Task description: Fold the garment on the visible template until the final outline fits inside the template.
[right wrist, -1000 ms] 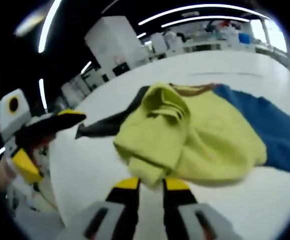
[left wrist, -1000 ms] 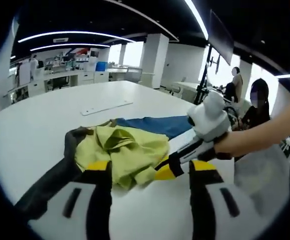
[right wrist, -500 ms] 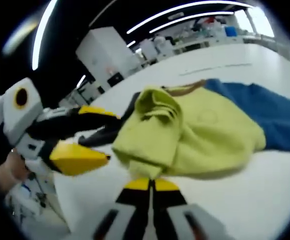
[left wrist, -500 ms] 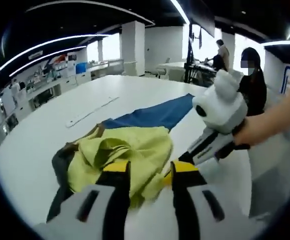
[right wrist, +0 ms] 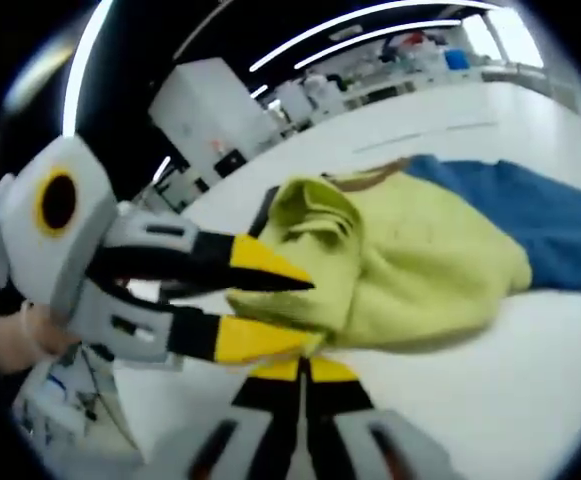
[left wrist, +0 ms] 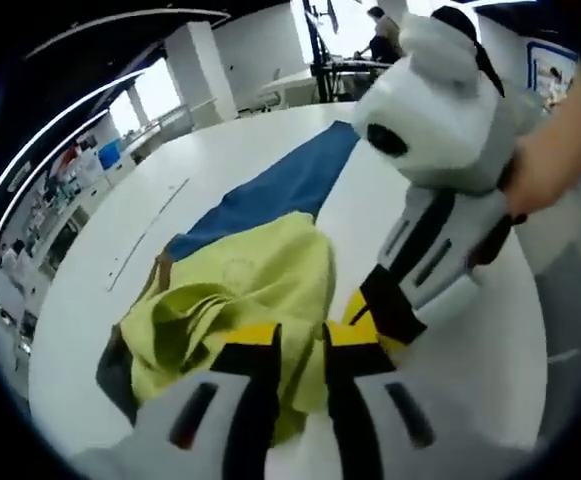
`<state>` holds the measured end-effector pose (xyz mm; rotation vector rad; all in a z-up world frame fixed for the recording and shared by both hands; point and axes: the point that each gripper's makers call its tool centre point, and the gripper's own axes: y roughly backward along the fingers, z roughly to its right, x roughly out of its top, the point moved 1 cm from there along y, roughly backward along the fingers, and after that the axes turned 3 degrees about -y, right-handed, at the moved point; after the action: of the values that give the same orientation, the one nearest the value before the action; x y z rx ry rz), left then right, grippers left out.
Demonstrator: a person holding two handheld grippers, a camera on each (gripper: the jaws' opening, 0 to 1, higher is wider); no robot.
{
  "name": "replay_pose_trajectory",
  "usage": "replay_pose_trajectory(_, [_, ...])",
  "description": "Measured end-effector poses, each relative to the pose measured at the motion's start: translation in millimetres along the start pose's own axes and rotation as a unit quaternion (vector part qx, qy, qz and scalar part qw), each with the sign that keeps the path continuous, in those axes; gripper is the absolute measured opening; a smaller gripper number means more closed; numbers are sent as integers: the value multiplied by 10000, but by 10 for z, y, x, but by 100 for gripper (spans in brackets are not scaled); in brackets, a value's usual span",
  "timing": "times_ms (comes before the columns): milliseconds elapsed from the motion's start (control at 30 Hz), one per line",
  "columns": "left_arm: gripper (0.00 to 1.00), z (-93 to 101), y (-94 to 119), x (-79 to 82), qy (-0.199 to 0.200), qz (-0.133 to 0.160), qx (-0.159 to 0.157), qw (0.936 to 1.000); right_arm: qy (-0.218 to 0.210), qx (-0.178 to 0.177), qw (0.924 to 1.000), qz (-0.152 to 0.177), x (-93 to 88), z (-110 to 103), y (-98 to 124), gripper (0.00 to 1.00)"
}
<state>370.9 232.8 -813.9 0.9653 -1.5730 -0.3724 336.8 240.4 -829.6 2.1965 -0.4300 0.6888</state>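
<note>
Pinching near hem of yellow-green garment (right wrist: 410,270): right gripper (right wrist: 301,369), jaws pressed together on fabric. Left gripper (left wrist: 300,338) jaws narrowly apart, cloth between them; grip firmness unclear, can't tell. Garment bunched on white table (left wrist: 110,240), partly over blue template (left wrist: 270,190), dark sleeve (left wrist: 113,368) trailing off. No containers. Grippers side by side, nearly touching.

Grey gripper (right wrist: 300,372) — yellow-tipped (black-banded) jaws
</note>
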Motion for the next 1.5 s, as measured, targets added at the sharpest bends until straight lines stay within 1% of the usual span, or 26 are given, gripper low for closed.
replay_pose_trajectory(100, [13,-11,4,-3,-58,-72,22,10000,-4,-6,10000,6,-2,9,-6,0])
replay_pose_trajectory(200, [9,-39,-8,-43,-175,-135,147,9996,-9,2,10000,0,7,30,-25,0])
replay_pose_trajectory(300, [8,-48,-14,-59,-96,-180,148,9997,-18,1,10000,2,7,30,-24,0])
replay_pose_trajectory(333, [6,-57,-14,-76,-90,-209,170,9996,-29,-7,10000,1,5,34,-24,0])
replay_pose_trajectory(367, [2,-59,-9,-86,-62,-223,187,9996,-53,-16,10000,7,6,37,-25,0])
replay_pose_trajectory(400, [1,-56,0,-87,-42,-205,193,9996,-80,-17,10000,5,5,39,-28,0])
replay_pose_trajectory(500, [0,-65,71,-68,176,-105,219,9996,-51,-18,10000,3,5,42,-32,0])
replay_pose_trajectory(533, [0,-71,96,-73,193,-99,228,9995,-52,-19,10000,0,6,48,-35,0])
replay_pose_trajectory(633, [0,-88,176,-68,498,36,271,9984,-54,-37,10000,16,19,60,-24,0])
replay_pose_trajectory(667, [0,-115,221,-75,761,198,333,9963,-22,-49,10000,37,31,64,1,0])
replay_pose_trajectory(700, [0,-124,290,-41,1029,356,379,9933,10,-64,10000,49,41,72,33,0])
replay_pose_trajectory(733, [0,-155,397,-33,1384,528,476,9878,33,-71,10000,52,45,81,52,0])
replay_pose_trajectory(800, [0,-235,554,-102,1585,639,669,9830,112,-106,9999,57,56,117,116,0])
replay_pose_trajectory(833, [0,-245,584,-120,1601,652,686,9826,133,-122,9998,58,58,135,142,0])
replay_pose_trajectory(867, [0,-264,668,-156,1717,718,714,9799,168,-144,9997,51,52,139,207,0])
replay_pose_trajectory(900, [0,-286,750,-164,1847,832,783,9761,185,-154,9997,48,52,144,228,0])
replay_pose_trajectory(933, [0,-313,849,-163,1997,1004,874,9708,225,-183,9996,61,67,189,261,0])
replay_pose_trajectory(1000, [0,-357,987,-276,2214,1039,1024,9642,268,-211,9994,82,71,225,347,0])
replay_pose_trajectory(1067, [0,-366,1080,-351,2204,1028,1086,9639,342,-262,9991,53,55,255,418,0])
replay_pose_trajectory(1100, [0,-344,1122,-353,2247,1032,1117,9625,385,-296,9988,25,49,282,460,0])
replay_pose_trajectory(1133, [0,-333,1156,-362,2292,1049,1147,9609,402,-315,9987,22,53,314,483,0])
replay_pose_trajectory(1200, [0,-325,1240,-400,2452,1137,1210,9552,422,-348,9985,38,62,352,580,0])
replay_pose_trajectory(1267, [0,-322,1343,-471,2505,1177,1277,9524,453,-389,9982,65,67,361,693,0])
replay_pose_trajectory(1400, [0,-239,1453,-489,2532,1191,1330,9508,568,-523,9970,101,97,474,892,0])
replay_pose_trajectory(1433, [0,-253,1478,-515,2540,1193,1339,9504,590,-555,9967,107,101,498,936,0])
replay_pose_trajectory(1500, [0,-229,1536,-518,2535,1217,1370,9498,625,-616,9961,125,127,604,1033,0])
